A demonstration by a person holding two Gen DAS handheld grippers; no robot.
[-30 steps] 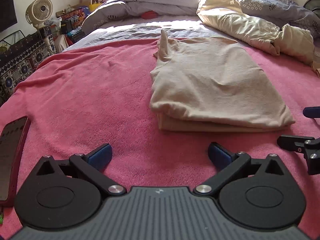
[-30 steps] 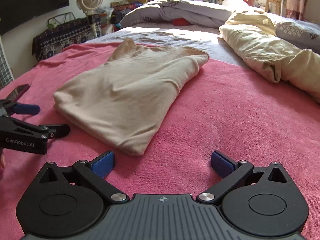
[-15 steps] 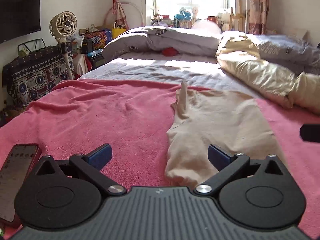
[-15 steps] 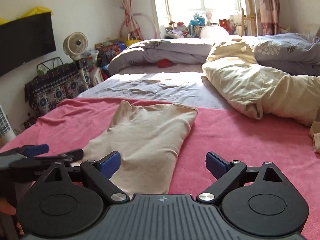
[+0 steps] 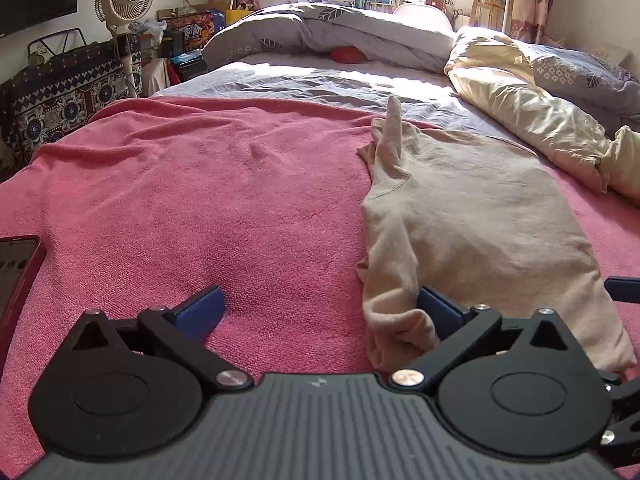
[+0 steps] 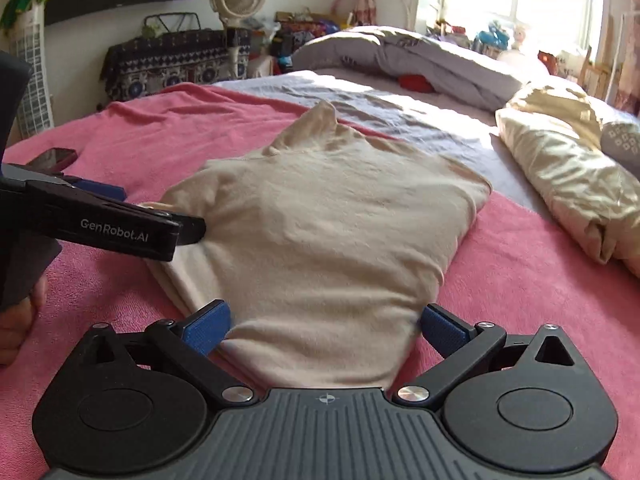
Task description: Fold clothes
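A beige garment (image 5: pixel 476 216) lies folded into a long panel on the pink blanket (image 5: pixel 200 184). It also shows in the right wrist view (image 6: pixel 328 232). My left gripper (image 5: pixel 320 308) is open at the garment's near left corner, with its right pad against the bunched cloth edge. My right gripper (image 6: pixel 324 326) is open with the garment's near edge between its pads. The left gripper also shows from the side in the right wrist view (image 6: pixel 120 216), at the garment's left edge.
A red-cased phone (image 5: pixel 16 276) lies on the blanket at the left. A cream duvet (image 5: pixel 532 120) and grey bedding (image 5: pixel 332 36) lie at the far end. A fan (image 5: pixel 124 4) and a patterned cabinet (image 5: pixel 60 92) stand left of the bed.
Both grippers have dropped low and moved forward to the garment's near end. The cloth edge now lies between the right gripper's pads and against the left gripper's right pad. Both stay open.
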